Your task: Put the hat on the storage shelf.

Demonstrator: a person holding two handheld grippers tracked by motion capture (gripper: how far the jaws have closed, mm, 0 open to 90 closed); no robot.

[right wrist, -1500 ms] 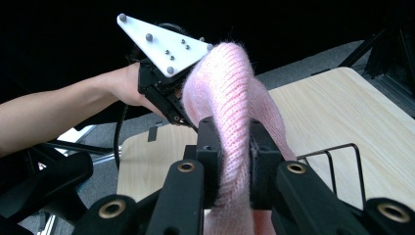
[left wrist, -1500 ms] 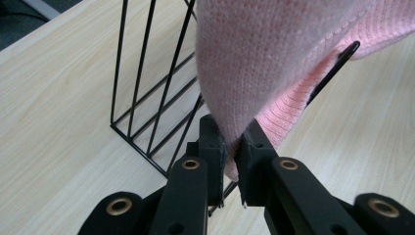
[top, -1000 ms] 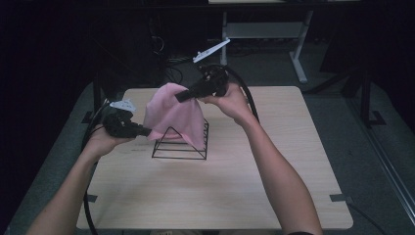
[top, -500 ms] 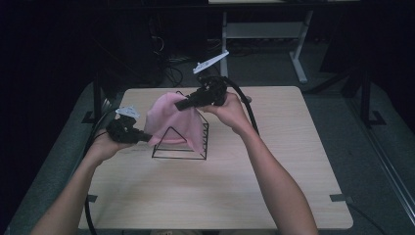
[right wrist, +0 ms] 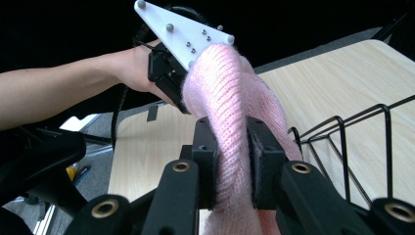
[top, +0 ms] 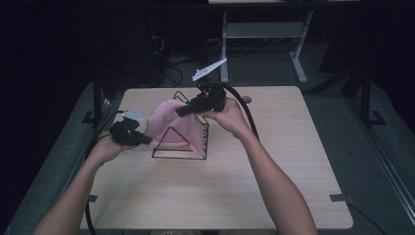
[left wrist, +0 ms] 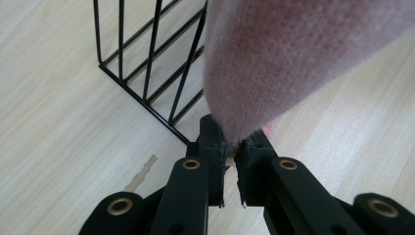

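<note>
A pink knitted cloth [top: 172,127] is held stretched above a black wire rack [top: 182,139] — a triangular frame standing on the table — its lower folds draped over the rack's front.

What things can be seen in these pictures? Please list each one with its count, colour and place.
Soft knitted pink cloth: one, pink, draped over the wire rack and held at two ends by the tongs.
Triangular black wire rack: one, black, standing near the middle of the table.
Light wooden table: one, pale wood, under the rack.
White metal frame: one, white, on the dark floor behind the table.
Left tongs: one, black, shut on the cloth's lower end, beside the rack.
Right tongs: one, black, shut on the cloth, raised above the rack.
Forearms: two, bare, entering from the bottom edge.
</note>
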